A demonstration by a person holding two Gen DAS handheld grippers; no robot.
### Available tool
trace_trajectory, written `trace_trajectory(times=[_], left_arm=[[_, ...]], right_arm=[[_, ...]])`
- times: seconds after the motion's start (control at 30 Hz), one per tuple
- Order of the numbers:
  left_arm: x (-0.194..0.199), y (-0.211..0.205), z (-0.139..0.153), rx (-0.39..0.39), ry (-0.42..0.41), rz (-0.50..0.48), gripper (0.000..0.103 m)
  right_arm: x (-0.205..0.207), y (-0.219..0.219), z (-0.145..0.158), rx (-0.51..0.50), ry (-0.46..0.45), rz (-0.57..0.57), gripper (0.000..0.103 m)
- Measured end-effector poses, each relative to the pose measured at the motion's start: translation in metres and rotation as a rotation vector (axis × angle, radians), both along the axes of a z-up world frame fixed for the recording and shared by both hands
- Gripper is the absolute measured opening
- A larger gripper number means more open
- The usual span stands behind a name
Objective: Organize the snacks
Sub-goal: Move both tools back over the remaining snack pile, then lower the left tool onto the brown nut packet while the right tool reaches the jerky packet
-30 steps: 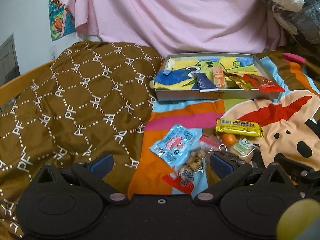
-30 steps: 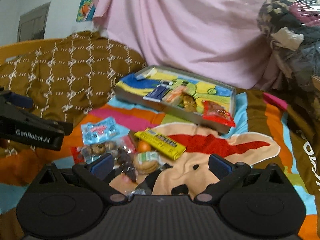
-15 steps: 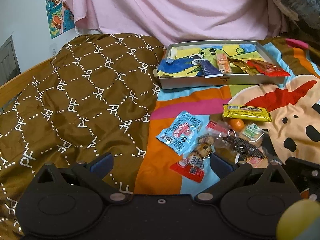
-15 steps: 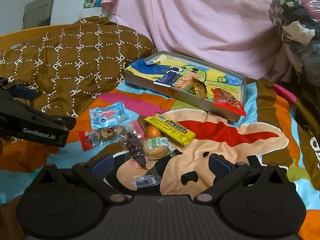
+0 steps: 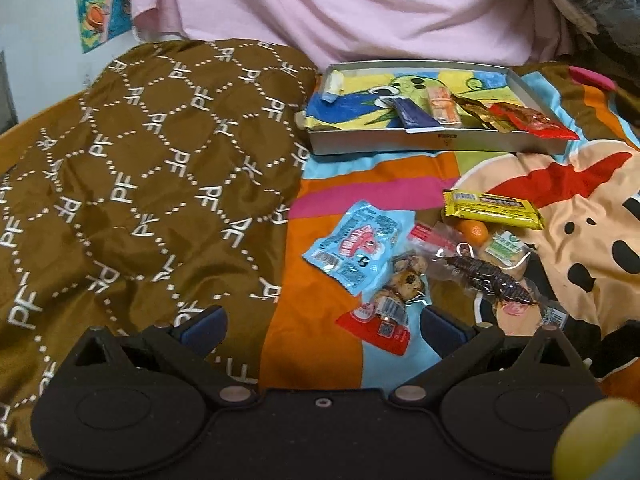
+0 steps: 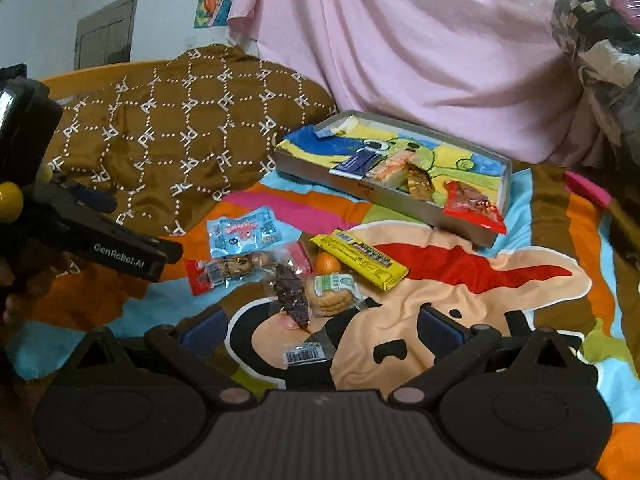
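Loose snacks (image 6: pixel 304 268) mid-frame on bed: blue pouch (image 5: pixel 356 248), yellow bar (image 5: pixel 494 208), cookies. Tray (image 5: pixel 424 144) upper right holds four packets. Left tongs (image 5: pixel 320 326) and right tongs (image 6: pixel 318 330) both agape, empty.

Right gripper (image 6: pixel 320 330) jaws wide, nothing gripped; snack pile (image 6: pixel 296 268) sits right ahead between them. Past it, bare blanket (image 6: pixel 480 272) runs clear to the tray (image 6: pixel 384 200). Left: left gripper (image 6: pixel 100 240) and brown quilt (image 6: pixel 180 136) crowd that side.

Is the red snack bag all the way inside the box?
No, partly out. The shiny red snack bag lies in the shallow grey cardboard box, but its corner hangs over the box's near wall in both views.
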State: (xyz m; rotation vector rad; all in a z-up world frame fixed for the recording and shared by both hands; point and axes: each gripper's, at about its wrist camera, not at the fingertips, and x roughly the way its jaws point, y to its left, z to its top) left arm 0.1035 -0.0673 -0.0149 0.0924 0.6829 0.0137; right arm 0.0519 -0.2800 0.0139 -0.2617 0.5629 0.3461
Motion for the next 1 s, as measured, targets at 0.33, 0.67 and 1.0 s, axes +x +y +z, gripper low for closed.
trace_trajectory(times=[0.33,0.67,1.0], left_arm=[[0.03,0.004,-0.012,-0.035,0.039,-0.069,0.102],[0.061,0.004,-0.019,-0.022,0.08,-0.125,0.102],[0.085,-0.006,-0.023,-0.005,0.162,-0.329,0.102]], right_arm=[[0.02,0.01,-0.018,-0.077,-0.03,0.023,0.103],[0.05,0.033,-0.049,-0.144,0.001,0.097,0.103],[0.07,0.024,-0.052,-0.055,0.095,0.05,0.103]])
